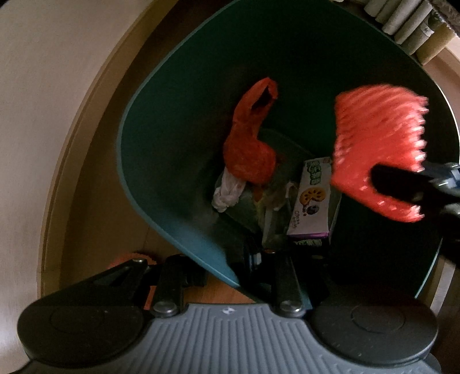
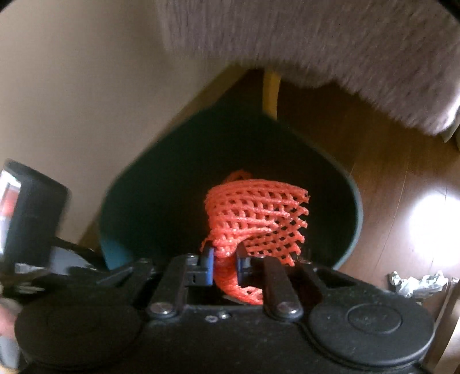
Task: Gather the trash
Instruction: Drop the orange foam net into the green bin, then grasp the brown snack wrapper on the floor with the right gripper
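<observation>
A dark green trash bin (image 1: 161, 149) fills the left wrist view; inside lie an orange plastic bag (image 1: 250, 149), a white crumpled wrapper (image 1: 227, 192) and a purple snack box (image 1: 310, 204). My left gripper (image 1: 230, 267) is shut on the bin's near rim. My right gripper (image 2: 224, 266) is shut on an orange foam fruit net (image 2: 258, 218) and holds it over the bin's (image 2: 129, 218) opening. The net (image 1: 379, 149) and the right gripper (image 1: 414, 187) also show at the right of the left wrist view.
Crumpled foil (image 2: 417, 283) lies on the wooden floor (image 2: 359, 138) right of the bin. A fuzzy grey seat (image 2: 316, 37) with a yellow leg (image 2: 270, 95) stands behind it. A beige wall (image 2: 72, 86) is at the left. Cardboard tubes (image 1: 408, 20) stand beyond the bin.
</observation>
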